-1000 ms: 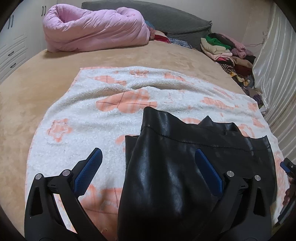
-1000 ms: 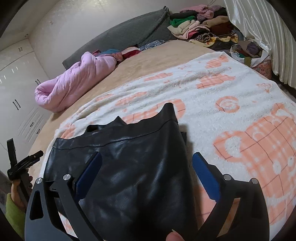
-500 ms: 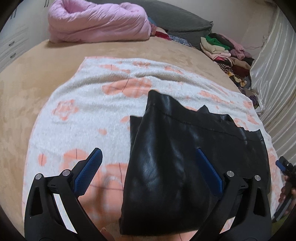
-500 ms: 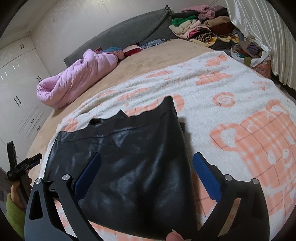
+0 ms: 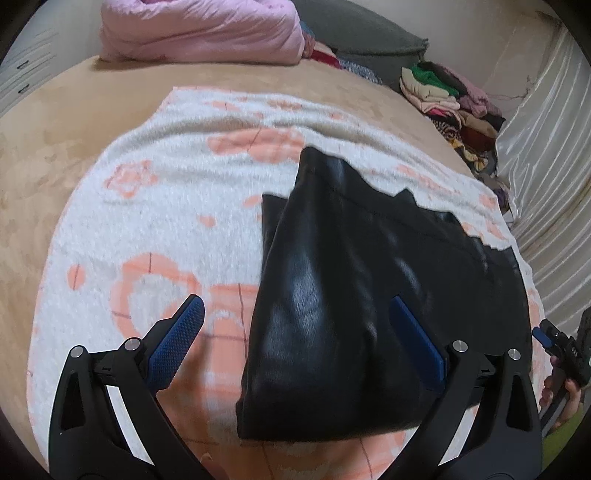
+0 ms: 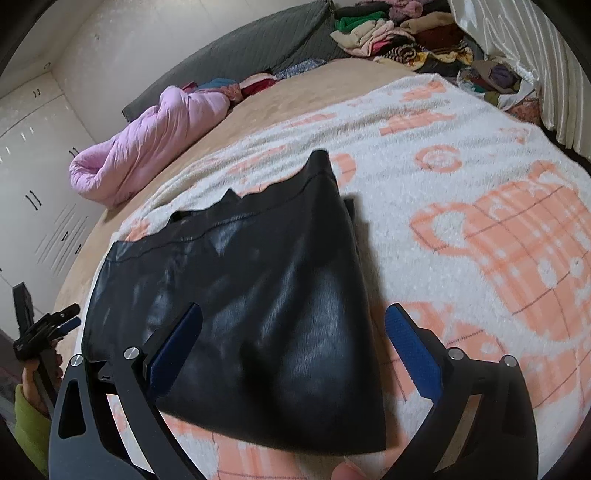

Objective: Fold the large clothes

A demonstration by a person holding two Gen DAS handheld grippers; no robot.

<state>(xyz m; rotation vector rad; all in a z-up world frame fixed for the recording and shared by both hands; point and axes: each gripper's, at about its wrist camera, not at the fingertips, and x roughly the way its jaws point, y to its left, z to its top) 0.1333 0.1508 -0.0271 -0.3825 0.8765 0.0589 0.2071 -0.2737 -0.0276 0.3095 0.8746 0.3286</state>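
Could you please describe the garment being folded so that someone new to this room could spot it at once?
Start at the big bed, where a white blanket with orange patterns is spread. On that blanket lies the black leather-look garment, folded over, right ahead of both open claws. It is the only glossy black item; the pink quilt and the clothes pile lie farther back.

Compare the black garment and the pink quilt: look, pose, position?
The black garment is shiny, leather-like and lies flat, folded; the pink quilt is matte, puffy and bunched up in a roll. The garment lies on the white-and-orange blanket; the quilt sits off it, farther up the bed. Neither claw touches either.
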